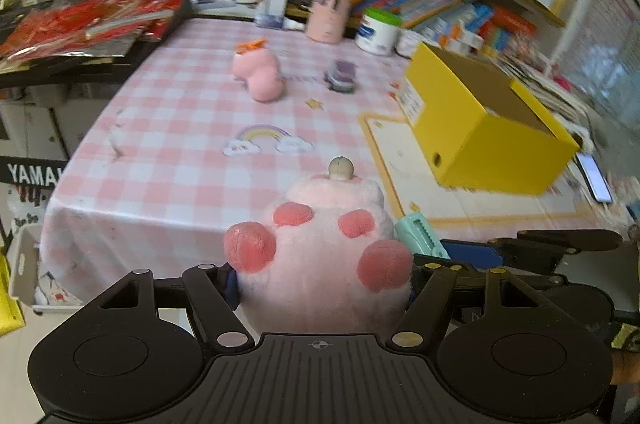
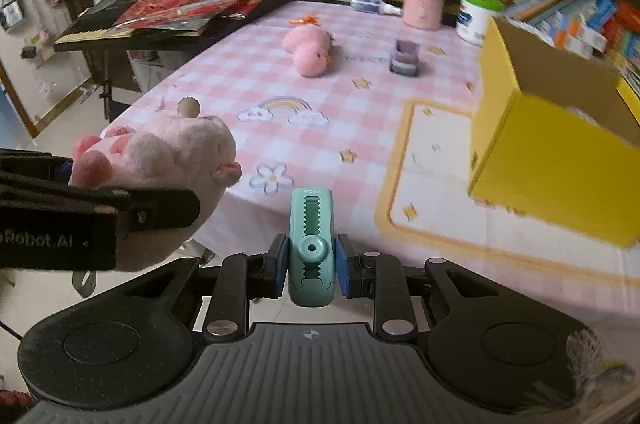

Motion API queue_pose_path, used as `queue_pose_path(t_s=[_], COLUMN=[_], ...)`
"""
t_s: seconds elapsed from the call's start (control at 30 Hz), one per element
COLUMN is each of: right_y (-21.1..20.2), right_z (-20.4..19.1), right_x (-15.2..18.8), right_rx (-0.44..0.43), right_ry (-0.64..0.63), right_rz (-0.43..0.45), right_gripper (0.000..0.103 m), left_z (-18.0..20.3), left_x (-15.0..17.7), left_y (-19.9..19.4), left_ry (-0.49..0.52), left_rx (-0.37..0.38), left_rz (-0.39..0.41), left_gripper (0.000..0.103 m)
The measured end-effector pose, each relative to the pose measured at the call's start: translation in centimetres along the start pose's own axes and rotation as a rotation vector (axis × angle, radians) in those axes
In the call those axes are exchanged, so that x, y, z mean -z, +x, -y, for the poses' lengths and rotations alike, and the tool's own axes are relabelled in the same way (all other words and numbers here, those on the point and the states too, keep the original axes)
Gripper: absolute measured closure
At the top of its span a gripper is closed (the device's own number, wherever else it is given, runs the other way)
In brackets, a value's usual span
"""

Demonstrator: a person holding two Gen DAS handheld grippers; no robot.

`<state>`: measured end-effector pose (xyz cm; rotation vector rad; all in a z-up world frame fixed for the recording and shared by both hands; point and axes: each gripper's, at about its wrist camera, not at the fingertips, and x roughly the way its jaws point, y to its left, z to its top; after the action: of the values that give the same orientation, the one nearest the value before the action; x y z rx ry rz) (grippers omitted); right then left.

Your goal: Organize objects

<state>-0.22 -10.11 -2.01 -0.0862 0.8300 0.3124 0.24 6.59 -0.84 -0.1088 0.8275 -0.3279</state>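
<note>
At the far left, off the table, a keyboard (image 2: 132, 24) on a stand carries red packets (image 2: 200, 0); its corner comes close to the table's back left edge. The table (image 1: 160, 144), under a pink checked cloth, has its near edge just ahead of both grippers, and the middle of the cloth is bare around a printed rainbow.

The left gripper (image 1: 320, 284) is clamped on a pink paw plush (image 1: 320, 256), held in the air above the near edge. The plush fills the gap between the jaws.

One pink toy pig (image 1: 260, 76) lies on its side toward the back. Right of it is one small purple stack (image 1: 341, 76), well apart from the pig. Behind them stand one pink canister (image 1: 329, 8) and one white tub with a green lid (image 1: 378, 32).

The right gripper (image 2: 312, 260) is closed tight on a mint green eraser (image 2: 311, 244), its blue pads (image 2: 280, 264) pressing both sides, also above the near edge.

At the right, one yellow box (image 1: 480, 128) stands open on a cream mat (image 1: 400, 160). Its inside looks brown; what it holds I cannot tell. A phone (image 1: 596, 180) lies beside it.
</note>
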Motion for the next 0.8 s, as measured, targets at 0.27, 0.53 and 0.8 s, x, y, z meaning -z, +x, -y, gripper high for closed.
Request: queue_pose_path(t_s=[0.27,0.53,0.8], right_y=[-1.9,-3.6,-5.2], right_z=[0.8,2.8,5.4], right_x=[2.8,4.8,6.5], right_rx=[0.054,0.131,0.205], right_ry=[0.087,0.173,0.261], right_rz=[-0.012,-0.026,-0.03], right_gripper=[0.08,0.08,0.08], left_z=[2.1,4.7,8.2], left_x=[1.3,1.5,1.2], left_y=[-0.2,0.5,2.0], left_ry=[0.072,0.14,0.224], left_rx=[0.064,0.136,0.21], left_rz=[-0.034,-0.052,-0.077], left_gripper=[0.034,0.034,0.034])
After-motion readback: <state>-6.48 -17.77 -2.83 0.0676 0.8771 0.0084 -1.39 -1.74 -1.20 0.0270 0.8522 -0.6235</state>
